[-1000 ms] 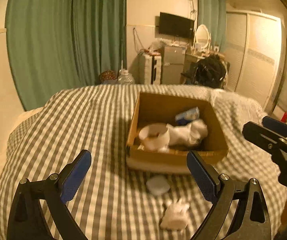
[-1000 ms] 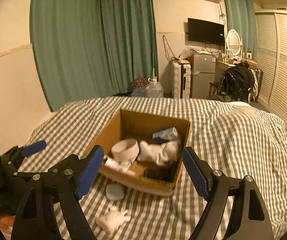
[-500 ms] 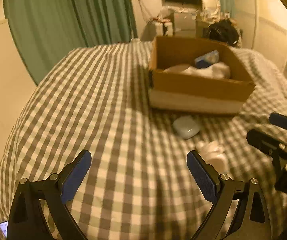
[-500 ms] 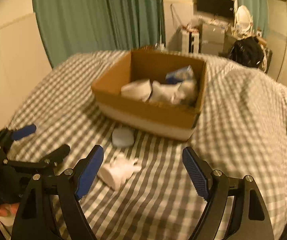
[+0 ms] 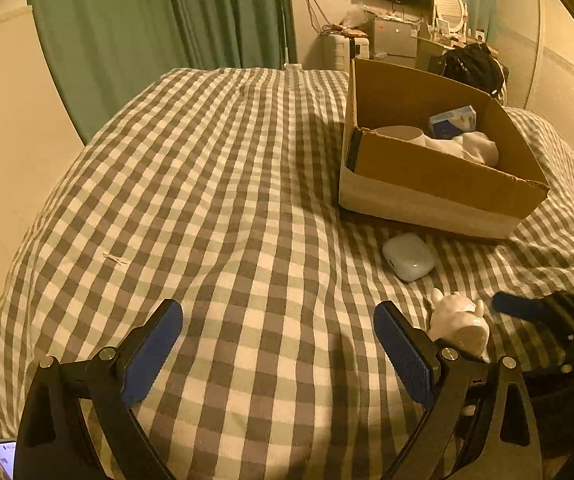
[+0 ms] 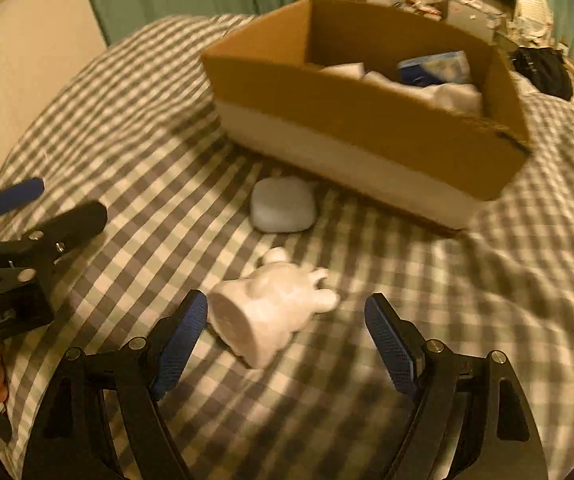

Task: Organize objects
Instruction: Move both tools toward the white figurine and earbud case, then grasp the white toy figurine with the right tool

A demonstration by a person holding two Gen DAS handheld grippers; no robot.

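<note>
We see the right gripper (image 6: 286,326) spread wide around the white ceramic rabbit figurine (image 6: 270,312) (lying sideways), just before the brown cardboard box (image 6: 367,120); the left gripper (image 5: 275,346) gapes empty.

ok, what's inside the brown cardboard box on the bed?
Inside the brown cardboard box: a blue-and-white carton, a white round tub and a crumpled white cloth. The near wall hides the box floor, so anything lying lower cannot be seen.
</note>
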